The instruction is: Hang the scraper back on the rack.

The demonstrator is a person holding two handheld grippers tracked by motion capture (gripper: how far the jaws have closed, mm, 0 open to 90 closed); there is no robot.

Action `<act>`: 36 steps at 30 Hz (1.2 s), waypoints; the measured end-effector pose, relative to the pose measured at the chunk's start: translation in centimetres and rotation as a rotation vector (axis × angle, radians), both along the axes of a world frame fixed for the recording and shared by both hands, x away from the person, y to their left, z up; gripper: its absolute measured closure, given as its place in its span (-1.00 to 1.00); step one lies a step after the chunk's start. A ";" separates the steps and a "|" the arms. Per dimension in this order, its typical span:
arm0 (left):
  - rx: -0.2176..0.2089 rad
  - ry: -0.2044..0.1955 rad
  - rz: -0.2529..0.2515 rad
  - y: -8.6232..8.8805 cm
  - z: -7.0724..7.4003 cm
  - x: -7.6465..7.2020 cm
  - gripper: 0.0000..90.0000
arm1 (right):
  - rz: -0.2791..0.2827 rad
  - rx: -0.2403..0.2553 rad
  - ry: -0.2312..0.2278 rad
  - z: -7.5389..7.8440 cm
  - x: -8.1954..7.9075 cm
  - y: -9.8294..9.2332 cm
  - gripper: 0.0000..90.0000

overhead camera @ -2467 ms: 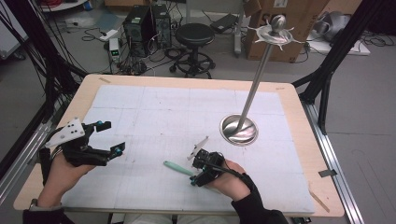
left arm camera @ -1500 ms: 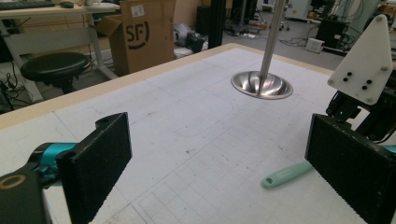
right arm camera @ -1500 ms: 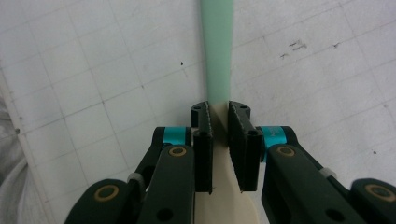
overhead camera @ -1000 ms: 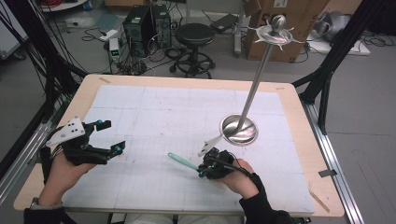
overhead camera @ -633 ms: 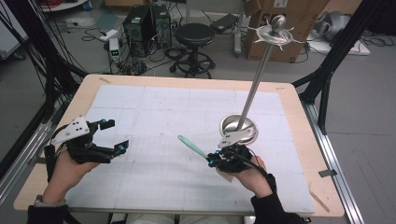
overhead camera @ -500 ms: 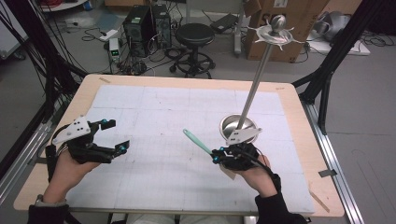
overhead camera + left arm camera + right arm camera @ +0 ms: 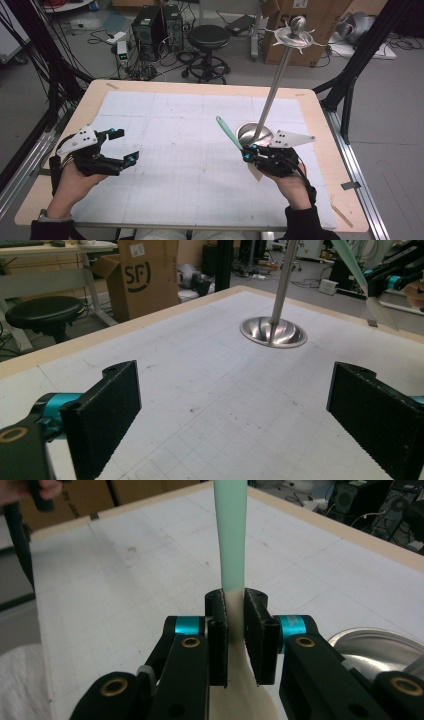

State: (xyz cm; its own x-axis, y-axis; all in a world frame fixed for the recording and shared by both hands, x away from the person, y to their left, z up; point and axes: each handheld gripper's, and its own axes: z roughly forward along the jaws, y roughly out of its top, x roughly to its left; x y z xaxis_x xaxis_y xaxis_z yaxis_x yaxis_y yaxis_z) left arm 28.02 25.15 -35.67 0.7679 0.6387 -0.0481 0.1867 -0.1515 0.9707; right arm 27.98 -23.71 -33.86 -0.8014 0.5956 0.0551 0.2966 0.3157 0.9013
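Here the right gripper is clamped on a spatula, its two black jaws pressed flat against the cream blade end, as the right gripper view shows close up. The mint-green handle rises straight out from between the jaws in that view; in the high view it slants up and to the left, clear of the table. The hand that holds this gripper comes in from the bottom right, in a dark sleeve, and the grey three-cornered plate on top of the gripper points to the right.

Just beside the right gripper, on its far side, stands a metal stand: a round, shiny base lies on the table, and a thin pole leans up from it to a spiked top piece. The spatula's handle passes just left of the base.

The left gripper rests low over the left part of the table with its jaws wide apart and nothing between them; the left gripper view looks between them across the bare gridded mat to the stand's base. The two grippers are well apart.

The wooden table carries a white gridded mat. Beyond it, on the floor, are a black stool, a cardboard box and computer cases.
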 end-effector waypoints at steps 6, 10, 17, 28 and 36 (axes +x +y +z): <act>0.010 0.006 -0.005 -0.1 -0.2 -0.1 -0.83 | -0.047 0.052 -0.034 1.0 -0.1 -1.8 0.80; 0.014 0.005 0.000 0.0 -0.2 -0.1 -0.83 | -0.084 0.091 -0.069 1.9 -0.3 -3.6 0.79; 0.021 0.012 0.000 0.0 -0.4 -0.1 -0.83 | -0.138 0.102 -0.135 3.6 -0.2 -6.7 0.79; -0.020 0.025 -0.011 0.2 -0.2 -0.4 -0.83 | -0.135 0.158 -0.168 6.9 -0.1 -11.3 0.79; -0.007 0.027 -0.006 0.2 -0.3 -0.5 -0.83 | -0.146 0.201 -0.180 8.3 0.1 -14.0 0.79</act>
